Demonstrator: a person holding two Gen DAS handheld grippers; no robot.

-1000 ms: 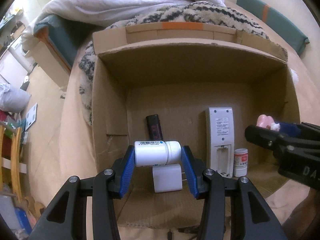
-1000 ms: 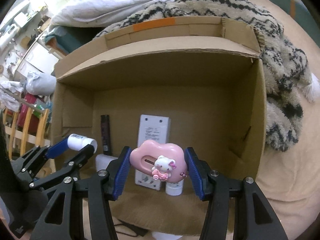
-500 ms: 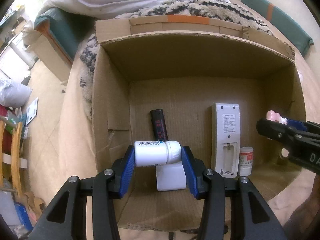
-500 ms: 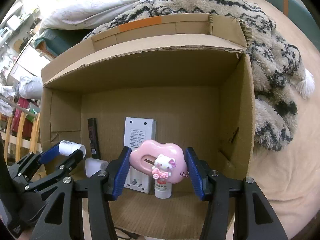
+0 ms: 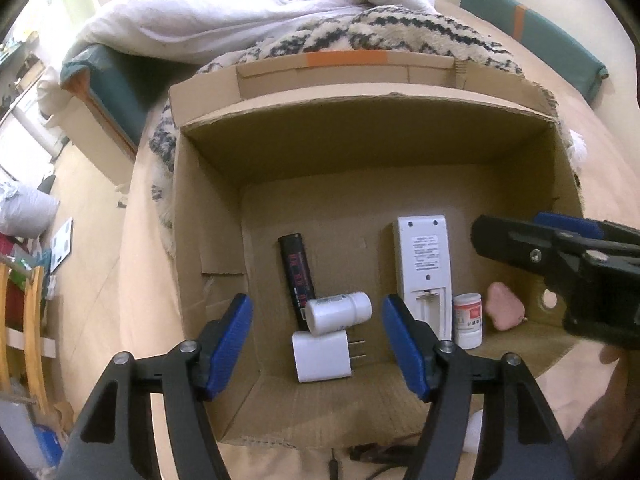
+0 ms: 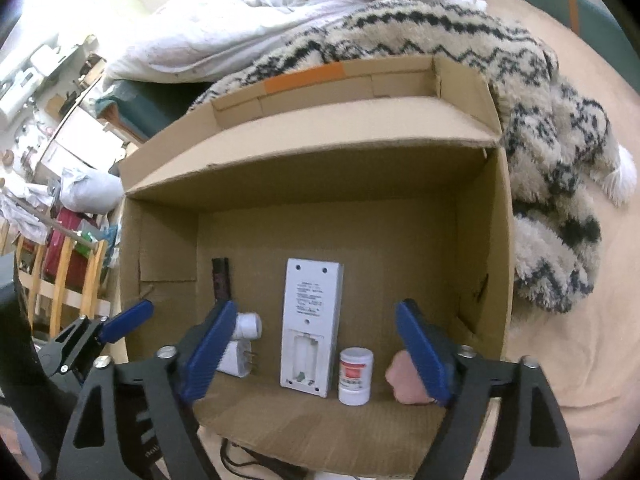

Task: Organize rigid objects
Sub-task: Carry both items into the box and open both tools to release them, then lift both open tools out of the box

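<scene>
We record the left gripper (image 5: pixel 316 344) with its blue pads spread wide and nothing held, poised over the near edge of the cardboard box (image 5: pixel 208 240). The white bottle (image 5: pixel 339 313) lies on its side on the box floor between the pads, touching neither, resting against the top of the white plug adapter (image 5: pixel 321 356).

The right gripper (image 6: pixel 316 354) is likewise wide apart and empty. The pink heart-shaped item (image 6: pixel 402 378) sits on the box floor near the right wall; that gripper's right finger covers part of it, so we cannot make out its face.

Inside the box, the white remote (image 6: pixel 312 326) lies back-up near the middle, battery bay uncovered. The small red-labelled bottle (image 6: pixel 355 376) stands upright just beside its near end. The black stick-shaped item (image 5: pixel 298 276) lies left of the remote; its label is unreadable. The far half of the box floor is bare cardboard.

Beyond the box's far flap lies a patterned blanket (image 6: pixel 460 40). Cables at the near edge are cut off.
</scene>
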